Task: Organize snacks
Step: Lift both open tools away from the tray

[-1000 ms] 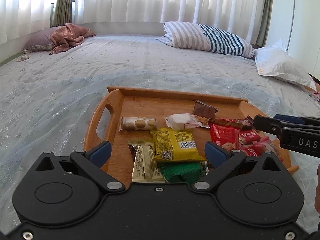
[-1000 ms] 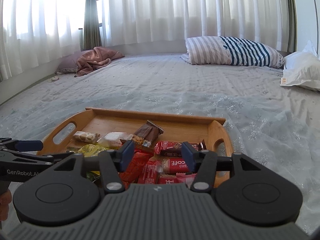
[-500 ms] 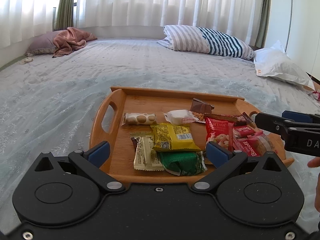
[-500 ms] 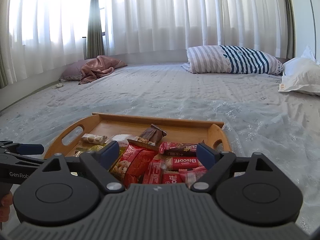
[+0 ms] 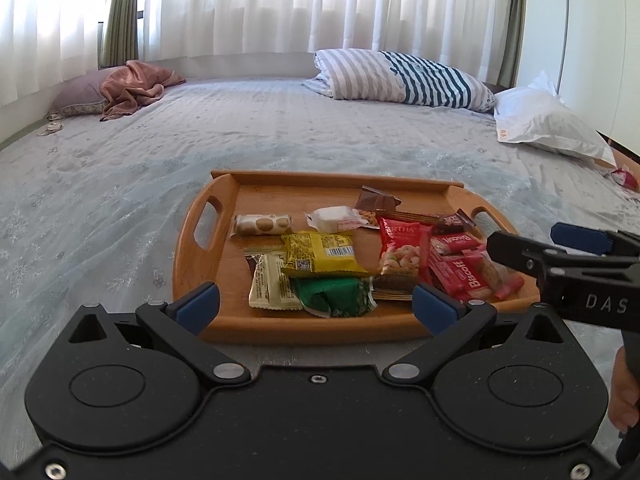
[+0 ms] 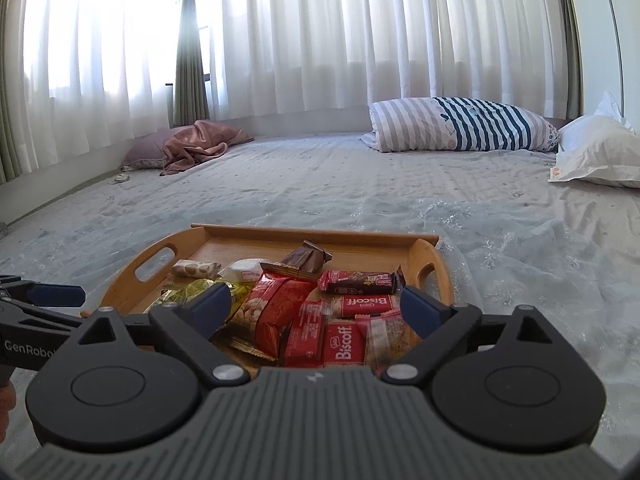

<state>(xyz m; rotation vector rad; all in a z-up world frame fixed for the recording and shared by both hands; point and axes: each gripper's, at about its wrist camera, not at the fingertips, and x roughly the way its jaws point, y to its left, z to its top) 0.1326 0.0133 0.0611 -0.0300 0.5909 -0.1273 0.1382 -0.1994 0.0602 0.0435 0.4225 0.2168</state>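
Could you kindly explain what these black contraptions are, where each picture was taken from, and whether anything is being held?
These are two hand-held claws, each with a camera looking out between its blue-padded fingers. One picture looks along the left claw, the other along the right claw; each also glimpses the other from the side. Ahead, on a bed, sits a wooden tray with snack packets: a yellow packet, a green packet, red Biscoff packets. Both claws are open and hold nothing; the right one's jaws have just been opening.

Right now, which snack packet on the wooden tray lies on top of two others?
The yellow packet: it overlaps the cream wrapper and the green packet beneath it.
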